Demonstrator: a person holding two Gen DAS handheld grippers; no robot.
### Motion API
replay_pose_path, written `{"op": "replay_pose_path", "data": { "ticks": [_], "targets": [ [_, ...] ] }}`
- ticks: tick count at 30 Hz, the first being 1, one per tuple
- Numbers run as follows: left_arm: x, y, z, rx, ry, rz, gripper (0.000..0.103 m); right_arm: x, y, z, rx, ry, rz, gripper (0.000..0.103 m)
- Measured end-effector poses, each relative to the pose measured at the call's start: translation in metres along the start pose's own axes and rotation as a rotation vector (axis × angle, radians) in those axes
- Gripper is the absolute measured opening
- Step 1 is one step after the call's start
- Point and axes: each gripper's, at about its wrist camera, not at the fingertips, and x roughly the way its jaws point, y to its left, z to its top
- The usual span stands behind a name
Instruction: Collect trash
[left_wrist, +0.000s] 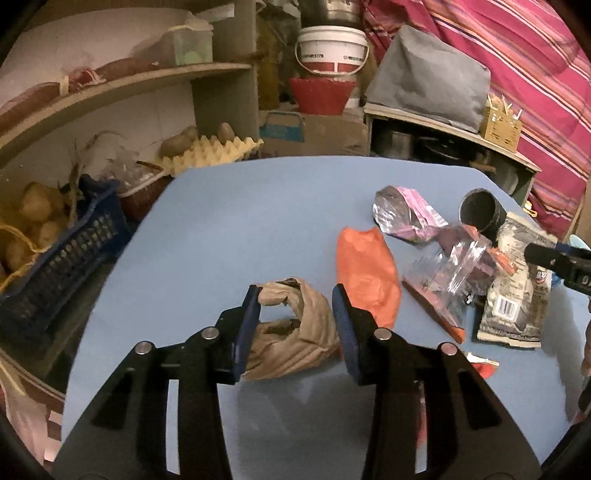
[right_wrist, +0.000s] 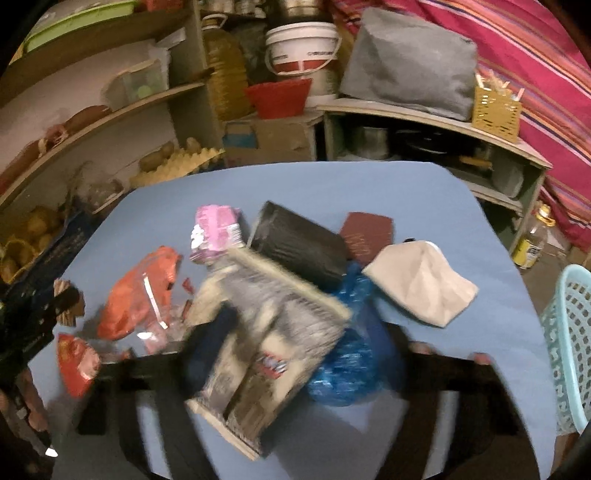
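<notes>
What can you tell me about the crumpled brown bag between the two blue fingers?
The brown bag looks like soft, wrinkled paper or thin plastic, tan in colour. It is scrunched into a lump with a folded loop on top and dark gaps in its creases. It lies on the blue table, between the open fingers of the left gripper. The left finger seems to touch its top fold. The orange bag lies just beside it.

Home storeroom or pantry around me: wooden shelves (left_wrist: 155, 79), potatoes on egg tray (left_wrist: 207, 153), oil jug (right_wrist: 225, 74), plastic bucket (left_wrist: 332, 50), pots (right_wrist: 369, 142), striped curtain (left_wrist: 517, 66) behind my desk (left_wrist: 258, 221).
</notes>
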Motion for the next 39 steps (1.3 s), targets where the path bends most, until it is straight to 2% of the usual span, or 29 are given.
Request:
{"op": "replay_pose_path", "data": {
  "ticks": [3,5,10,15,21,25,31,39],
  "targets": [
    [-0.009,0.000,0.004,-0.003,-0.022,0.008,0.039,-0.004,0.001,-0.001,-0.010,-0.007,0.028,0.036],
    [-0.015,-0.002,0.006,-0.001,-0.037,0.016,0.039,-0.010,0.003,-0.001,-0.025,-0.021,0.035,0.020],
    [-0.027,-0.011,0.013,-0.010,-0.068,0.011,0.039,-0.029,0.005,-0.001,-0.052,-0.068,0.071,0.008],
    [-0.045,-0.031,0.025,-0.012,-0.108,-0.008,0.039,-0.053,-0.010,0.001,-0.025,-0.131,0.084,0.005],
    [-0.063,-0.071,0.037,0.020,-0.145,-0.048,0.039,-0.090,-0.058,0.006,0.049,-0.195,0.068,0.005],
    [-0.070,-0.114,0.042,0.051,-0.161,-0.108,0.039,-0.115,-0.102,0.006,0.109,-0.240,0.024,0.005],
    [-0.067,-0.192,0.043,0.121,-0.169,-0.203,0.039,-0.156,-0.194,-0.006,0.277,-0.296,-0.016,0.005],
    [-0.060,-0.278,0.041,0.193,-0.163,-0.300,0.039,-0.169,-0.268,-0.032,0.377,-0.290,-0.096,0.004]
  ]
}}
